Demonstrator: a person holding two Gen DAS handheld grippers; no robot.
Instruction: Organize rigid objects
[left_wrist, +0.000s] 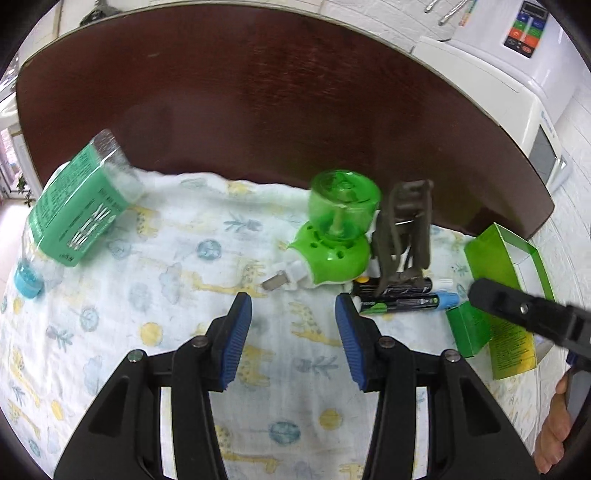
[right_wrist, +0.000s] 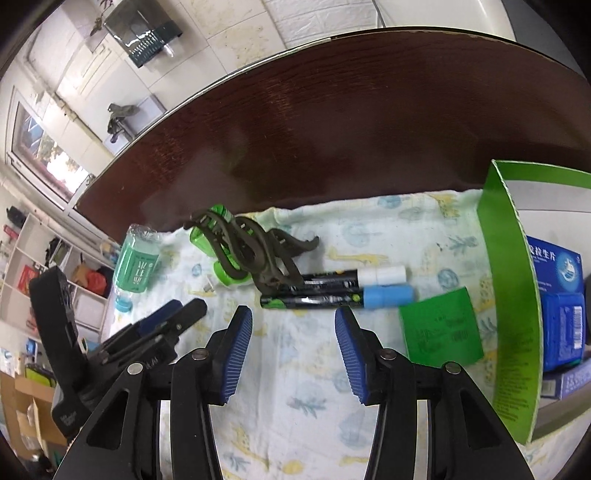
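Where printed cloth (right_wrist: 295, 369) covers the counter (right_wrist: 332, 129): two black markers (right_wrist: 325, 291), white- and blue-capped, side by side, touching dark hair claw (right_wrist: 255, 251); green box (right_wrist: 513, 295) just right. Left gripper (left_wrist: 293, 339), right gripper (right_wrist: 293, 343): open, empty.

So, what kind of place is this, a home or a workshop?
Most likely a lived-in home, perhaps a utility corner. A white washing machine stands beside the dark wooden table, a giraffe-print cloth covers part of it, and cluttered white shelves line the wall behind.
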